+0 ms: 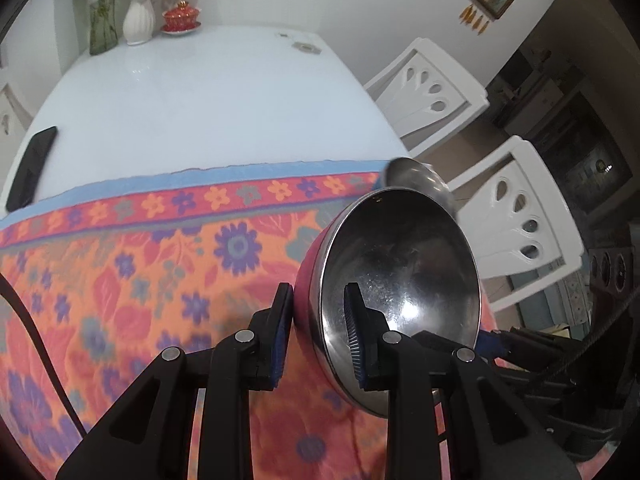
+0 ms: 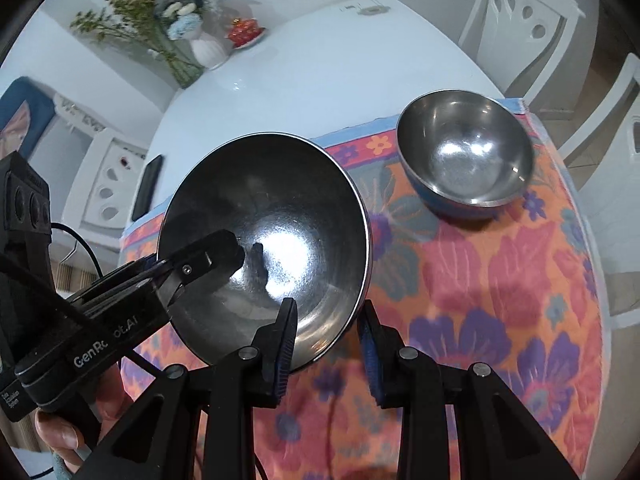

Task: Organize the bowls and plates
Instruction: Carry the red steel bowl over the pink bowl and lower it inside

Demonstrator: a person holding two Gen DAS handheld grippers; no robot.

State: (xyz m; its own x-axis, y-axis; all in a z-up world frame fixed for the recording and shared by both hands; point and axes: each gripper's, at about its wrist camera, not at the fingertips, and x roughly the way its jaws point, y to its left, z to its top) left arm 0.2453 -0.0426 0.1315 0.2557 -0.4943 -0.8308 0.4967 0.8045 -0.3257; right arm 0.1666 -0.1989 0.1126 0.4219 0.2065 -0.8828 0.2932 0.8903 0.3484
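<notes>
A steel bowl with a pink outside (image 1: 400, 280) hangs tilted above the floral cloth (image 1: 140, 280), gripped at two spots on its rim. My left gripper (image 1: 320, 332) is shut on the rim, one pad inside and one on the pink wall. The right wrist view shows the same bowl (image 2: 272, 216) with my right gripper (image 2: 328, 344) shut on its near rim and the left gripper (image 2: 200, 260) on its left rim. In the left wrist view, only the right gripper's blue pad shows at the bowl's right edge. A second steel bowl with a blue outside (image 2: 464, 152) sits upright on the cloth at the far right.
The cloth covers the near end of a white table (image 1: 200, 92). A black phone (image 1: 32, 168) lies at its left edge. Vases with flowers (image 1: 138, 16) and a red lidded cup (image 1: 181, 16) stand at the far end. White chairs (image 1: 516, 216) line the right side. A hand (image 2: 60, 436) holds the left gripper.
</notes>
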